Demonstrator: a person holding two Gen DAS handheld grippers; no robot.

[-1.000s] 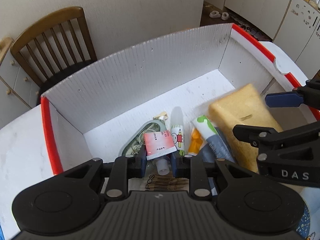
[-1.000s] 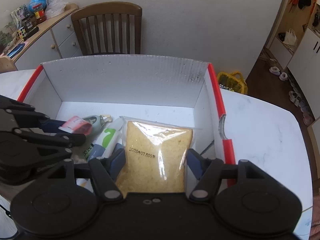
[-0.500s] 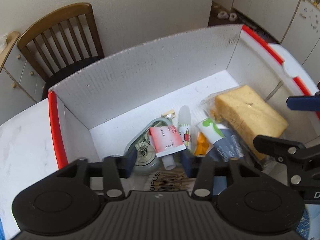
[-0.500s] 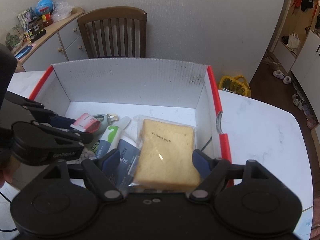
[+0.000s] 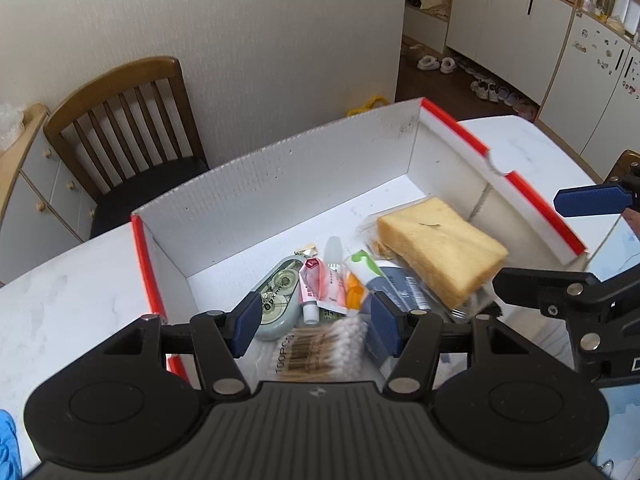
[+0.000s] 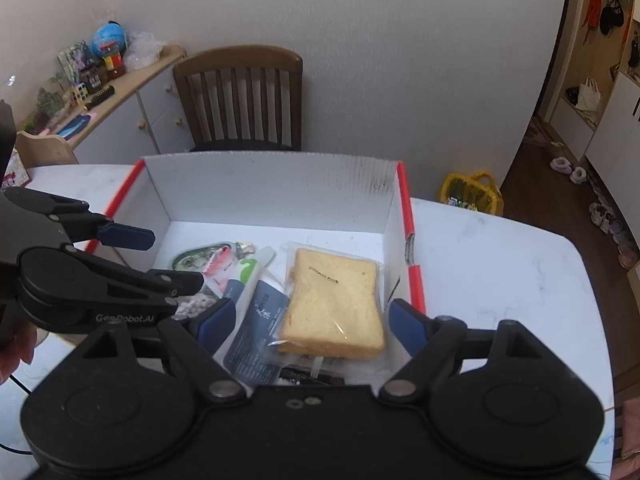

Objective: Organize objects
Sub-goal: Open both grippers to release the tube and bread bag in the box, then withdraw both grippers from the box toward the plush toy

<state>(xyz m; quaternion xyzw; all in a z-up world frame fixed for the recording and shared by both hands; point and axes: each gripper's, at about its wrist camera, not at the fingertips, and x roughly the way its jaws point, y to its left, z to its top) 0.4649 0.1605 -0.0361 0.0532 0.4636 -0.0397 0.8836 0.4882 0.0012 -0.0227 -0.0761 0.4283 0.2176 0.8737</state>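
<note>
Two grippers hover spread and empty over the white corrugated box (image 5: pixel 304 184) with red rims: left gripper (image 5: pixel 316 322); right gripper (image 6: pixel 308 322); inside, bagged spongy bread (image 6: pixel 334 304) lies by its right wall; glossy tubes (image 5: pixel 320 288) and cotton swabs (image 5: pixel 320 350) cluster left of it.

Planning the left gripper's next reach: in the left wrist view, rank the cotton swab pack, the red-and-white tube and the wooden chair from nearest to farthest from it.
From the left gripper:
1. Cotton swab pack, between the fingertips.
2. Red-and-white tube, just ahead in the box.
3. Wooden chair, beyond the box, left.
</note>
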